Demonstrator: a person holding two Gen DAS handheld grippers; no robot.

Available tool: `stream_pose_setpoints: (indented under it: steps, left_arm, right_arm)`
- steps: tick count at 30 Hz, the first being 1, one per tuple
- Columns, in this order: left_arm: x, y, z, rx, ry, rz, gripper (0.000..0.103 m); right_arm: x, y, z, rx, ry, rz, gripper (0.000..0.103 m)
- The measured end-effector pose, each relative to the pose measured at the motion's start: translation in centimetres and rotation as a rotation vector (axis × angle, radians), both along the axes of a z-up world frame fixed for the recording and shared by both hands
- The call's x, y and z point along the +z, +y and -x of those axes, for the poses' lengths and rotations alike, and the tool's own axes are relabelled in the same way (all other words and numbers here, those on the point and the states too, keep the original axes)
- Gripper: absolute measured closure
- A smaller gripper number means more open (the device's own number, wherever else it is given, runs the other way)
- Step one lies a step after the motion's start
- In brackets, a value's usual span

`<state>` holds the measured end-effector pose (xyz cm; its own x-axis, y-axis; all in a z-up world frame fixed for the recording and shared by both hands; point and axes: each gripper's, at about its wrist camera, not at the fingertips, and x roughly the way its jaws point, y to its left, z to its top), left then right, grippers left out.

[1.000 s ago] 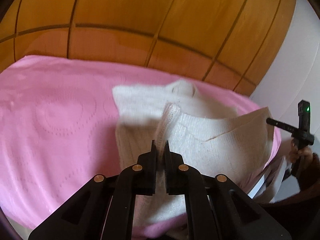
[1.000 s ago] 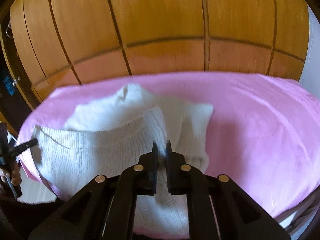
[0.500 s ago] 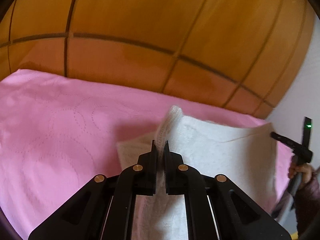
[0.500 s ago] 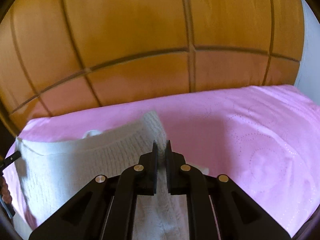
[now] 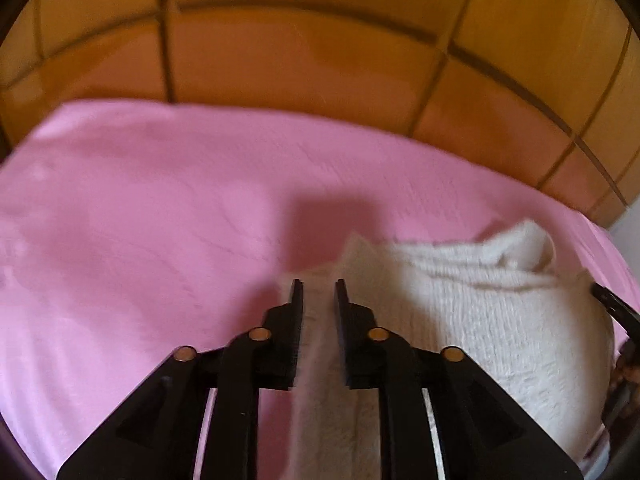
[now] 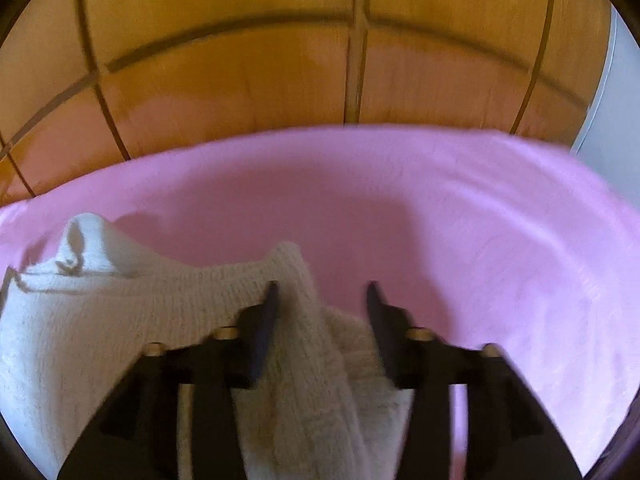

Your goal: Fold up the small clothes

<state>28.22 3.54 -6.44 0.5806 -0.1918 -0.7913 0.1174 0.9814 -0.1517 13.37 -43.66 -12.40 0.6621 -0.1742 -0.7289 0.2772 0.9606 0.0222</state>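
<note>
Both grippers stand open over the white sweater [image 5: 480, 320] on the pink blanket [image 5: 140, 220]. The left gripper [image 5: 318, 292] has a narrow gap; the right gripper [image 6: 322, 294] is wide, a knit fold lying loose between its fingers.

Left-view sharpness: the pink bedspread [image 5: 160, 220] is smeared by motion, its texture unreadable.
Sweater, left view: the white knit sweater [image 5: 480, 320] runs out of sight behind the left gripper [image 5: 318, 292] and off the bottom edge.
Right edge, left view: a dark tip [image 5: 612, 304] is cut off by the frame; the skin-toned patch below it is too blurred to identify.
Right-view sharpness: the right gripper [image 6: 322, 294] is streaked with blur.
Sweater, right view: the garment's near part is covered by the gripper body; its left side is cropped.
Wooden panelling [image 6: 240, 60]: cropped by the lens circle.
</note>
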Motion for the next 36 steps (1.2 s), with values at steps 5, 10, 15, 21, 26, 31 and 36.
stream_pose_setpoints:
  steps: [5,10,15,21,26,31,36]
  left_arm:
    - [2.8,-1.1,4.1,-0.161,-0.088,0.143,0.089]
    - [0.7,-4.9,5.1,-0.289,0.002,0.119,0.089]
    - [-1.6,-6.3,5.8,-0.295,0.039,0.099,0.092]
    - [-0.1,-5.3,4.8,-0.242,-0.021,0.14,0.103]
    - [0.8,-5.8,3.1,-0.231,-0.031,0.136,0.103]
    - [-0.1,-5.6,3.2,-0.248,0.061,0.212,0.06]
    - [-0.6,-6.0,4.5,-0.277,0.041,0.179,0.059]
  right_arm:
    - [2.6,4.0,2.9,0.147,-0.075,-0.076,0.055]
    - [1.0,9.7,3.4,0.323,-0.012,-0.132,0.057]
    - [-0.5,11.8,2.8,0.372,0.041,-0.127,0.095]
    - [1.7,11.4,2.6,0.379,-0.005,-0.116,0.099]
    - [3.1,11.9,1.5,0.347,-0.059,-0.12,0.099]
    - [-1.2,12.9,-0.5,0.331,0.034,-0.095,0.099]
    - [-1.6,12.6,-1.0,0.301,0.016,-0.117,0.099]
